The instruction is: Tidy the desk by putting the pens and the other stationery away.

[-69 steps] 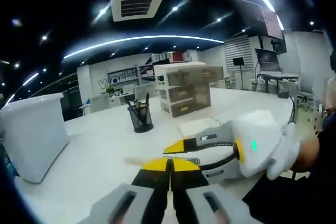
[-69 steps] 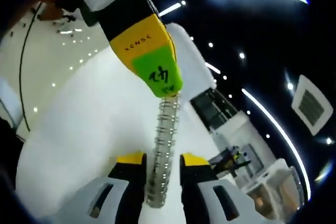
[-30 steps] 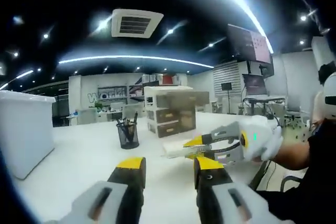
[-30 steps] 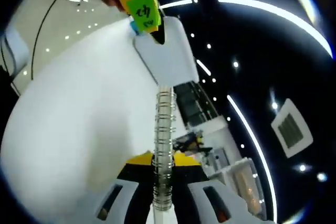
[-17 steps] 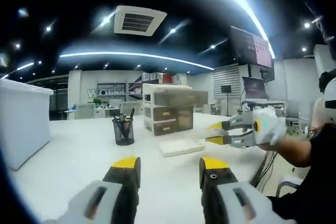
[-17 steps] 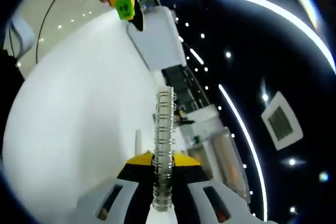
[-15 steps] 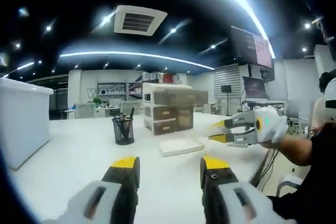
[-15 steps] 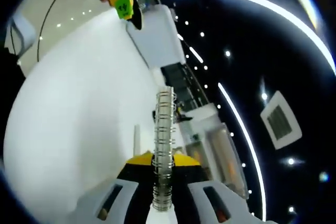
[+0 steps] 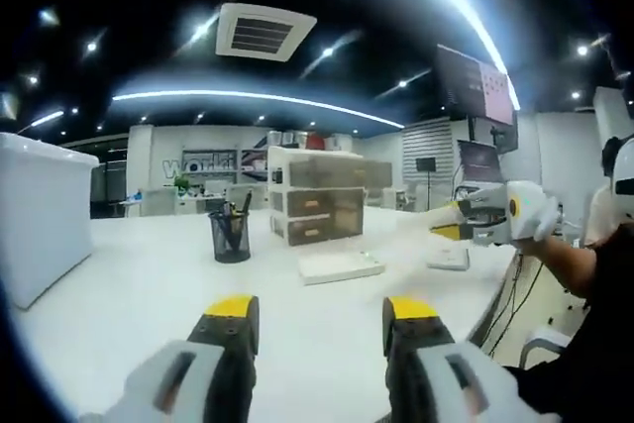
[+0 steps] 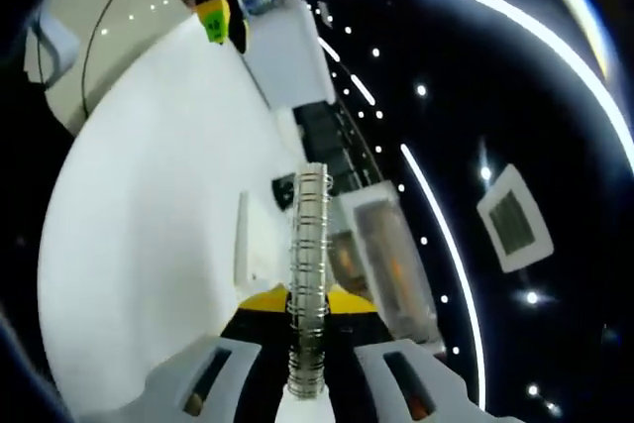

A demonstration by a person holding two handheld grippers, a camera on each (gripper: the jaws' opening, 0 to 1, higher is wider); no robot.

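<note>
My left gripper (image 9: 322,316) stands open low over the white desk (image 9: 149,294), with nothing between its yellow-tipped jaws. A white pad (image 9: 340,264) lies flat on the desk ahead of it. Beyond stands a black mesh pen holder (image 9: 230,236) with pens in it. My right gripper (image 10: 307,302) is shut on the wire spine of a spiral notebook (image 10: 310,235), seen edge-on and upright. In the left gripper view that right gripper (image 9: 446,222) hovers at the right in a gloved hand, above the desk's edge. The left gripper (image 10: 214,15) shows far off in the right gripper view.
A translucent drawer unit (image 9: 317,200) stands behind the pad, also seen as the drawer unit (image 10: 388,260). A tall white bin (image 9: 42,215) sits at the desk's left end. A small white item (image 9: 449,258) lies near the right edge. A person's dark sleeve (image 9: 594,294) is at the right.
My left gripper was shut close to the right gripper, then opened and drew back. The right gripper has carried the spiral notebook off to the right, away from the white pad.
</note>
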